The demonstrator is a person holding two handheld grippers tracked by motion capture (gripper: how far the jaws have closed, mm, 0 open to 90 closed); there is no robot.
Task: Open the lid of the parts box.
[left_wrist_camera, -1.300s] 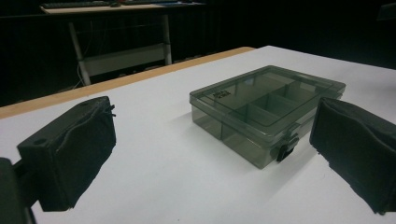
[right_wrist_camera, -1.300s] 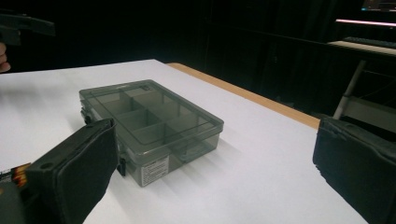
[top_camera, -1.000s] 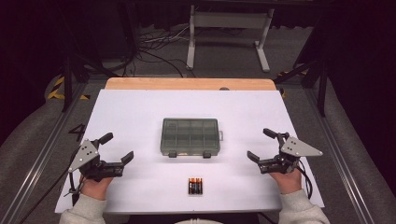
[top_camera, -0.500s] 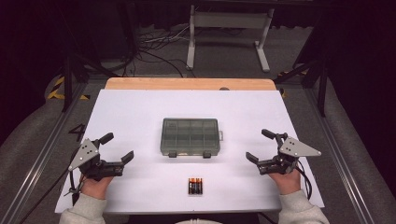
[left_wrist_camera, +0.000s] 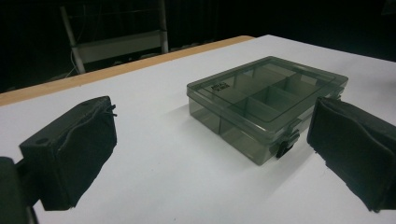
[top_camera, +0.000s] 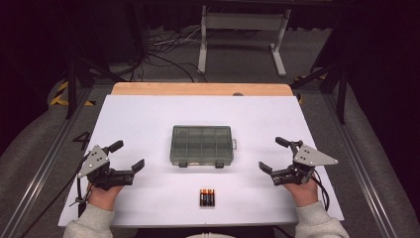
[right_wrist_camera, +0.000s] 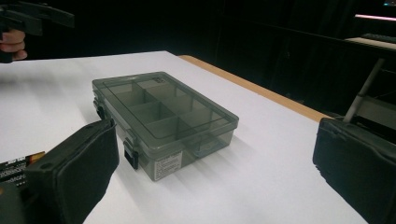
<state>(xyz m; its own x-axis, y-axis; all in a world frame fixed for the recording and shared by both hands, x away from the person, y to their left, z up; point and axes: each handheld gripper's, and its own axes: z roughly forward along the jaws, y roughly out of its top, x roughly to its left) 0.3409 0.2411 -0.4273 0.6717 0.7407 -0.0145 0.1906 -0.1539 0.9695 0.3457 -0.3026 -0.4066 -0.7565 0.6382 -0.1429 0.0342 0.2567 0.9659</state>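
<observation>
Two tools, one in each hand, and both are sitting wide open with nothing between the jaws. My left tool is low over the near-left part of the worktop, my right tool over the near-right, and they're well apart from each other with the box in the middle.

So the box: it's a smoky see-through compartment case, lying flat around the centre of the white worktop, lid shut, both little latches on the side facing me. You can see the dividers through the lid. Neither tool is touching it.

From the left gripper view the case sits ahead and a bit toward the right-hand jaw, one latch near that pad but still apart from it. From the right gripper view the case is ahead and nearer the left-hand jaw, a white label on its short end wall, and my other hand with its tool shows far off in the top corner.

Down near my edge of the worktop, just in front of the case and between my hands, there's a small row of batteries lying side by side. They also peek in at the left edge of the right gripper view, partly hidden behind the jaw.
</observation>
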